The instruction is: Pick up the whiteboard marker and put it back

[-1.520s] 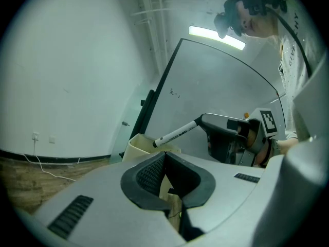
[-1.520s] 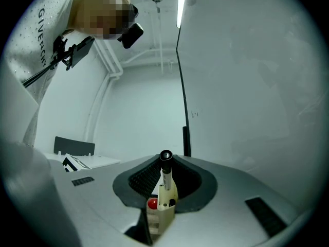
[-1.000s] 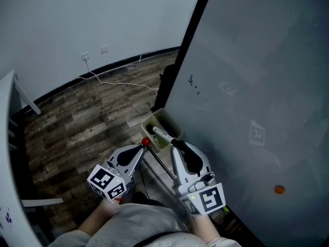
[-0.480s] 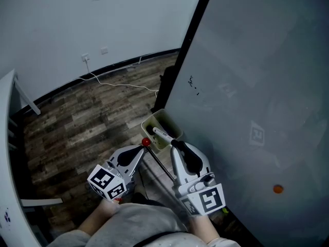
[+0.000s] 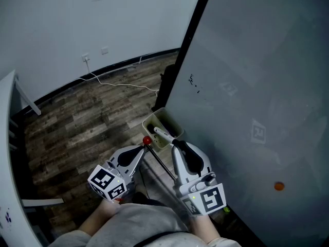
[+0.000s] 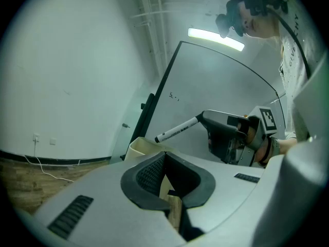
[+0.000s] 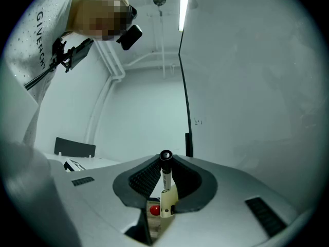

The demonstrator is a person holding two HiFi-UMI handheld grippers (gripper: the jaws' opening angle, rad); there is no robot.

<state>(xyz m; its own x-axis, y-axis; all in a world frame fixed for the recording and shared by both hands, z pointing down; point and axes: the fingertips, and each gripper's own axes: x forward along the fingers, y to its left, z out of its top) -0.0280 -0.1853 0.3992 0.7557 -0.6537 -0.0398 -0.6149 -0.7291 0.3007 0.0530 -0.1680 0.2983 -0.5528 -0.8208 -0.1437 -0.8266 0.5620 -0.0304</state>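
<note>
A white whiteboard marker (image 5: 162,134) with a black cap sticks out of my right gripper (image 5: 177,144), which is shut on its barrel. In the right gripper view the marker (image 7: 165,174) stands upright between the pads, cap end farthest from the camera. Its capped end hangs just above a pale open holder box (image 5: 154,115) fixed at the whiteboard's (image 5: 247,86) lower edge. The left gripper view shows the marker (image 6: 177,130) slanting down toward the box (image 6: 139,147). My left gripper (image 5: 141,147) hovers beside it on the left, jaws shut with nothing between them, close to a small red knob (image 5: 146,140).
The whiteboard fills the right side, with small black marks (image 5: 194,84) and an orange magnet (image 5: 278,186). A white cable (image 5: 118,82) lies on the wooden floor by the wall. A white table edge (image 5: 7,153) is at far left. A thin black rod (image 5: 160,164) runs between the grippers.
</note>
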